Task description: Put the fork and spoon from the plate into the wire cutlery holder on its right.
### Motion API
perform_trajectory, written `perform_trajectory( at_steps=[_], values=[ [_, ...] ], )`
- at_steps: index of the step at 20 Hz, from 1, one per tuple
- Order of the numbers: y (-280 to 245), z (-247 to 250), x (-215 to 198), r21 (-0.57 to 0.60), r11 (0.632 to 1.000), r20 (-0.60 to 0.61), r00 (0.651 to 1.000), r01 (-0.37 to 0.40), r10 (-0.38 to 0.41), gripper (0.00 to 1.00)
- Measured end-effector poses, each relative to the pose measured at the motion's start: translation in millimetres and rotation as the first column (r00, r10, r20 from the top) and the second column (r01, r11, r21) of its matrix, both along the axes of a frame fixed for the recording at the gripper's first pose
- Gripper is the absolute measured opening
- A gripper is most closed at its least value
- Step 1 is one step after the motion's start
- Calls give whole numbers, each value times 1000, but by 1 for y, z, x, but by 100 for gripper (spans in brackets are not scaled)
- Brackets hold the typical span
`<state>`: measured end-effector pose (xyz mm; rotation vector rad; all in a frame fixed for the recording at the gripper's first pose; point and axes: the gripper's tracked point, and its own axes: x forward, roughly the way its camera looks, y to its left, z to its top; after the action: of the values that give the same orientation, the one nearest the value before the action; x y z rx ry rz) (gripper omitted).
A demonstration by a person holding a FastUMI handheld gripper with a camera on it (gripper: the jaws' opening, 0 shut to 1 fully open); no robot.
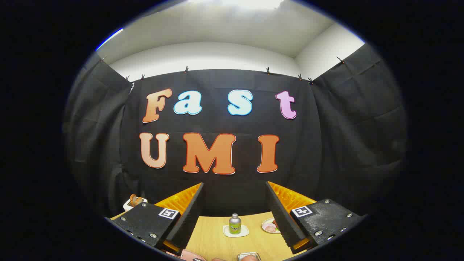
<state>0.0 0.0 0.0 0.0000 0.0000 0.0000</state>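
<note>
Gripper view. The tool point(235, 214) is raised well above the desk point(214, 239) and points toward the black cloth wall point(217, 188) of the booth. Its two fingers point(188, 214) stand wide apart, with nothing between them. Each finger has a dark ribbed pad on its inner face, an orange body behind it, and a black mounting block carrying a small square marker.

Between the fingers, beyond their tips, the light wooden desk is visible. A small bottle point(235, 223) with a silver cap and a green label stands upright on a small pale square coaster point(235, 232), roughly midway between the two fingers. To the right of the bottle, just beside the right finger and partly hidden by it, lies a small round dish point(269, 226) holding pinkish items that are too small to identify.

At the near edge of the desk, below the bottle, part of a pink plate point(185, 253) shows next to the left finger. To its right, the top of a metal object point(248, 256) is cut off; whether this is the wire cutlery holder cannot be told. The fork and spoon cannot be made out on the visible part of the plate.

Beyond the left finger, a white dish point(130, 203) carries a brown item.
</note>
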Motion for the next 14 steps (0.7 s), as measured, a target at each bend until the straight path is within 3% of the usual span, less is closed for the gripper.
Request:
perform_trajectory(
  at_steps=[14],
  values=[
    [-9,-10,14,-29,1000,-20,1000,-8,7,98]
  ],
)
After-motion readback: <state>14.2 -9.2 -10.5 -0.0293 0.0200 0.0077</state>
